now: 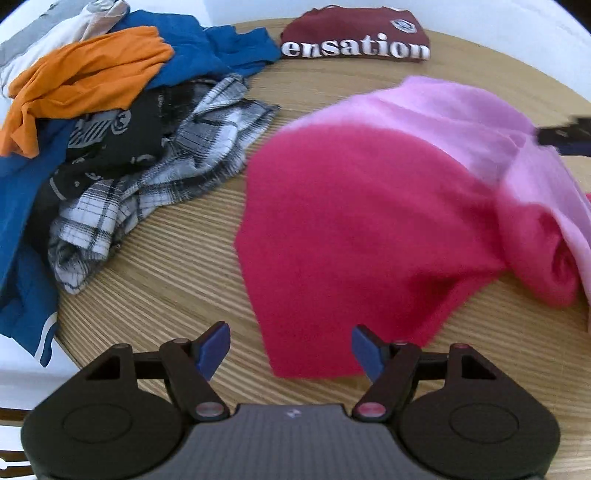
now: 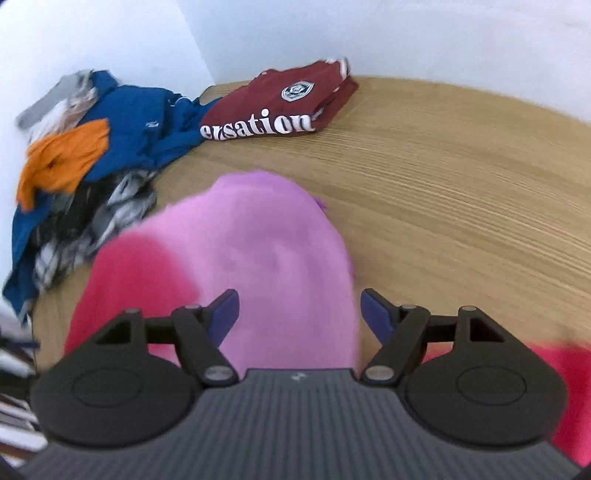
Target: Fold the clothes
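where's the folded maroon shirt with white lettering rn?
Folded maroon shirt with white lettering lies at the wooden table's far edge, right of the blue garment, beyond the pink top.

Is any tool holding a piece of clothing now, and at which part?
Nothing is held. The left tool and the right tool are both open; the pink garment lies loose on the table.

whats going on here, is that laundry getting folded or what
Yes, a person with a gripper in each hand is folding clothes on a wooden table. The pink garment, partly turned over to show its paler side, lies in front of both. The left gripper and right gripper are open and hold nothing. One maroon shirt already sits folded at the back, and a heap of unfolded clothes waits on the left.
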Action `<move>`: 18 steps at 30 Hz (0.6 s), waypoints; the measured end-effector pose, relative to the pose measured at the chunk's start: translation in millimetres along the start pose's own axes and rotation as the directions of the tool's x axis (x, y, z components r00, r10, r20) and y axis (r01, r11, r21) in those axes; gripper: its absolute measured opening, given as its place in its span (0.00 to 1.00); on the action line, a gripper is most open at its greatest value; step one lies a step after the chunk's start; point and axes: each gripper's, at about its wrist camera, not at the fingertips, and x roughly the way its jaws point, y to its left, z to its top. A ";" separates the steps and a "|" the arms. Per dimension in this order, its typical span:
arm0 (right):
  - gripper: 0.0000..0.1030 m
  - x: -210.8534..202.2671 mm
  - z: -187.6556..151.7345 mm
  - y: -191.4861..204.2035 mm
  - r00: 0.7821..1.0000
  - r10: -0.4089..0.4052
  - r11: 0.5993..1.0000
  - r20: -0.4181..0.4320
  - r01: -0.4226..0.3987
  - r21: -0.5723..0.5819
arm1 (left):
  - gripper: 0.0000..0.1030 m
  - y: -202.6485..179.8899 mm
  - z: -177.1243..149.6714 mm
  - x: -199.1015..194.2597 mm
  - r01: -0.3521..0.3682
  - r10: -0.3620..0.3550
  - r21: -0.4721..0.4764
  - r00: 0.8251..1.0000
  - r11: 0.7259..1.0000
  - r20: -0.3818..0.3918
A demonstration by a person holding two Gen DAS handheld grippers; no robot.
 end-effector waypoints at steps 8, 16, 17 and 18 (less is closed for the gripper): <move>0.19 94.2 37.8 66.3 0.986 -0.105 0.977 -0.132 0.077 -0.199 | 0.73 42.9 18.3 21.1 0.082 -0.082 0.040 0.997 0.996 0.008; 0.11 -56.1 105.9 149.9 0.934 -0.129 0.981 0.333 0.171 -0.097 | 0.73 121.7 26.0 31.9 0.136 -0.141 0.070 0.988 0.988 0.071; 0.11 -79.3 108.6 175.5 0.923 -0.083 0.976 0.375 0.152 -0.159 | 0.73 132.4 26.3 33.9 0.136 -0.140 0.058 0.987 0.989 0.078; 0.11 -95.0 104.9 202.8 0.920 -0.029 0.965 0.392 0.127 -0.228 | 0.73 143.7 26.4 35.3 0.134 -0.137 0.043 0.987 0.990 0.086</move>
